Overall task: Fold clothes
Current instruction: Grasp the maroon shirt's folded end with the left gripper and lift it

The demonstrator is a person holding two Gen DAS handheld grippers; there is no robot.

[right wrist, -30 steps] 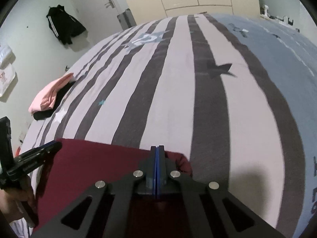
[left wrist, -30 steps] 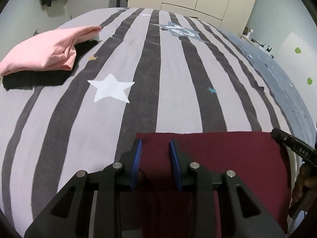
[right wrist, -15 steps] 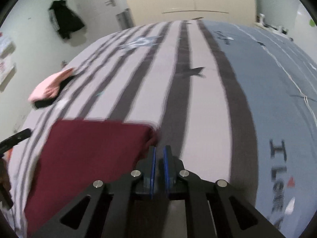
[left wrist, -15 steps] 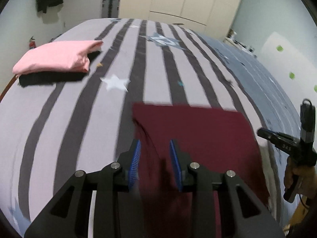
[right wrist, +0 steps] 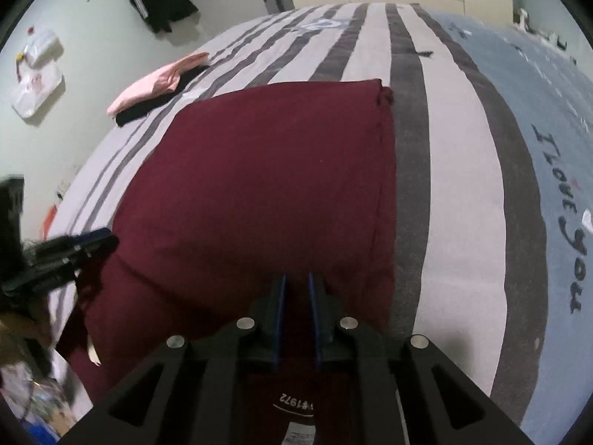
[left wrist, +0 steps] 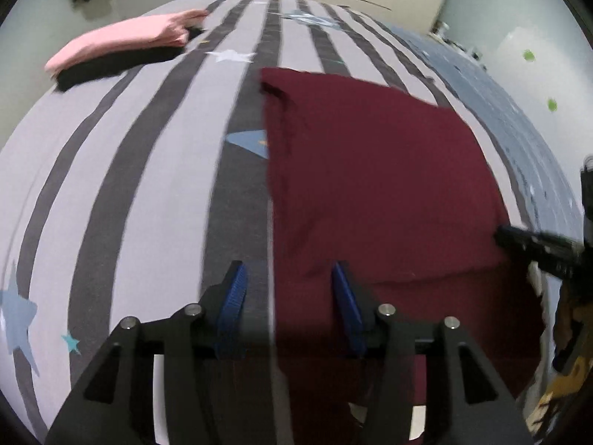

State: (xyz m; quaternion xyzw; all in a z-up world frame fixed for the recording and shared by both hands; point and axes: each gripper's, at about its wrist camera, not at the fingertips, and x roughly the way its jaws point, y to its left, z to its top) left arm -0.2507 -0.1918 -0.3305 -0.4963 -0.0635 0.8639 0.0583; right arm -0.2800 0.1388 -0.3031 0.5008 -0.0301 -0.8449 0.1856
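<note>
**Both tools released; maroon garment folded on bed**

One second ago the right tool (right wrist: 296,289) is clamped on the garment (right wrist: 259,170) corner; now its jaws stand narrowly apart, empty. The left tool (left wrist: 289,289) is spread wider than before, holding nothing, straddling the garment's left edge. Both tools have pulled back, and more of the garment shows.

Only the right view shows a printed neck label (right wrist: 294,406) below the jaws. Only the left view shows a white star (left wrist: 231,55) on the bed (left wrist: 148,148).

The garment lies flat at the near bed edge, long axis running away from the tools. A pink stack (left wrist: 122,40) lies well apart, far left.
</note>
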